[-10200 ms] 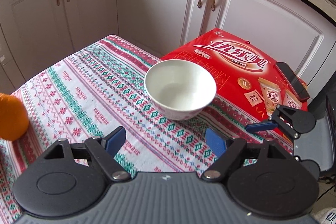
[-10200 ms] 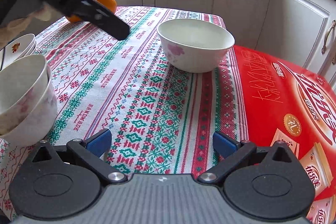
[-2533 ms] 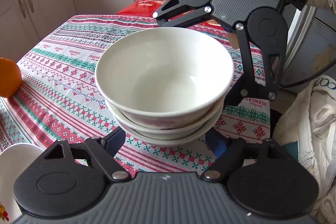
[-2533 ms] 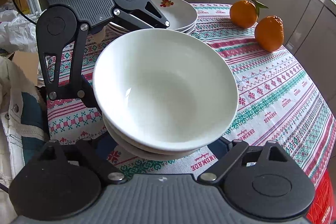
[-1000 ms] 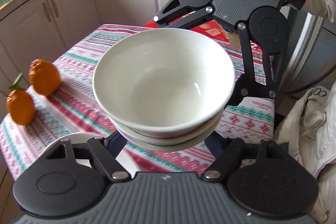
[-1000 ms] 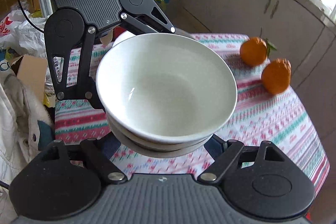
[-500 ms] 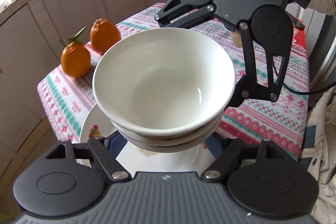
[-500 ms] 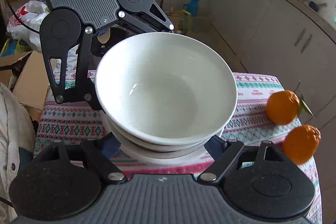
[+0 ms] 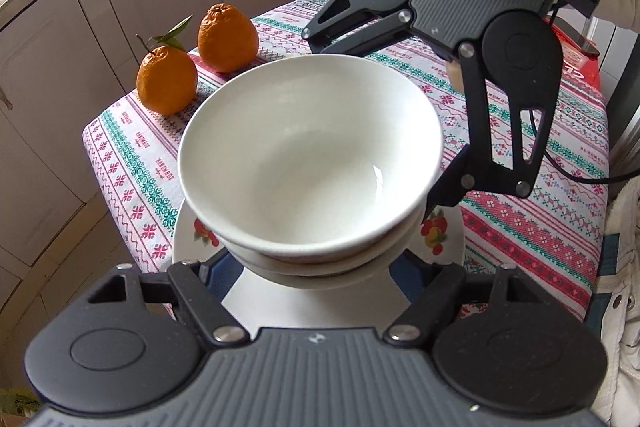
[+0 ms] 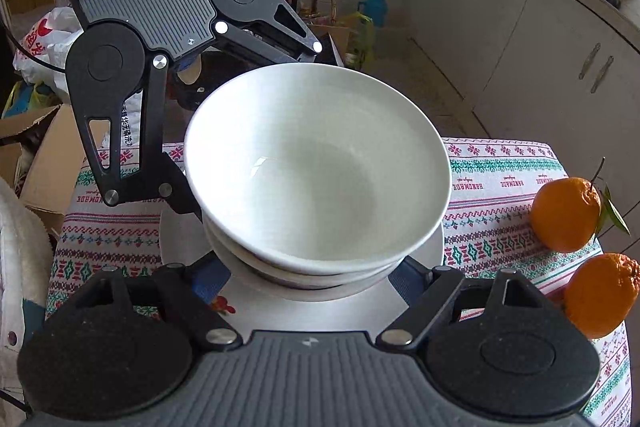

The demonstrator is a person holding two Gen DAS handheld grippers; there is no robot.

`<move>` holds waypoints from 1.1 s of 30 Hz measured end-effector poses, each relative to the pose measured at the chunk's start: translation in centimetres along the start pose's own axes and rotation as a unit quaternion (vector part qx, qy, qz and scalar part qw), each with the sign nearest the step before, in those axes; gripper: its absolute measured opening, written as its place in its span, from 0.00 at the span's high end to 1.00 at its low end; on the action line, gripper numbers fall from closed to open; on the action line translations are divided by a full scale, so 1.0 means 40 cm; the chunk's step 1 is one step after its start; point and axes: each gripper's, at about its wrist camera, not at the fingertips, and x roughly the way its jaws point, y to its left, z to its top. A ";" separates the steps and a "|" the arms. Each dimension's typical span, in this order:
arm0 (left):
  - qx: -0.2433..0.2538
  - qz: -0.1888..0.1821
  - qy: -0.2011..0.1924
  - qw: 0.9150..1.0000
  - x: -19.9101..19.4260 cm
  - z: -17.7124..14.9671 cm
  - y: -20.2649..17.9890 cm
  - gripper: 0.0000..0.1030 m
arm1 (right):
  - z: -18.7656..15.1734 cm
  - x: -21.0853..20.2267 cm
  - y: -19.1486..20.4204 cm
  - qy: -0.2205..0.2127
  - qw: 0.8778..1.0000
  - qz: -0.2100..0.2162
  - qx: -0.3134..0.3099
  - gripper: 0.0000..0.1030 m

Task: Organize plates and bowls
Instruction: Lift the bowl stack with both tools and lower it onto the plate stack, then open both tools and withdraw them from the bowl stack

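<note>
A stack of white bowls (image 9: 312, 167) is held between both grippers from opposite sides. My left gripper (image 9: 316, 271) grips the stack low on its near side; the stack hides its blue pads. My right gripper (image 10: 304, 279) grips the same stack (image 10: 320, 167) from the other side. The stack is over a white plate with fruit print (image 9: 436, 231), also in the right wrist view (image 10: 180, 239). I cannot tell whether the stack touches the plate.
Two oranges (image 9: 196, 63) sit at the far corner of the patterned tablecloth (image 9: 540, 227); they also show in the right wrist view (image 10: 580, 251). A red box (image 9: 580, 67) is at the far right. White cabinets surround the table. Boxes and bags lie on the floor (image 10: 40, 131).
Both grippers have carried the bowl stack from the table's middle toward the plate near the oranges and lowered it over the plate.
</note>
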 end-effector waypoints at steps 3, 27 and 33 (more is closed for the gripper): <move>-0.002 0.000 0.000 1.000 -0.001 -0.001 -0.003 0.23 | -0.002 0.006 -0.004 0.001 1.000 0.002 0.005 0.15; -0.066 0.106 -0.072 0.990 -0.099 -0.076 -0.075 0.06 | -0.057 -0.102 0.091 -0.016 0.994 -0.090 0.064 0.00; -0.141 0.227 -0.148 0.952 -0.180 -0.097 -0.183 0.00 | -0.089 -0.180 0.163 -0.029 0.954 -0.215 0.208 0.00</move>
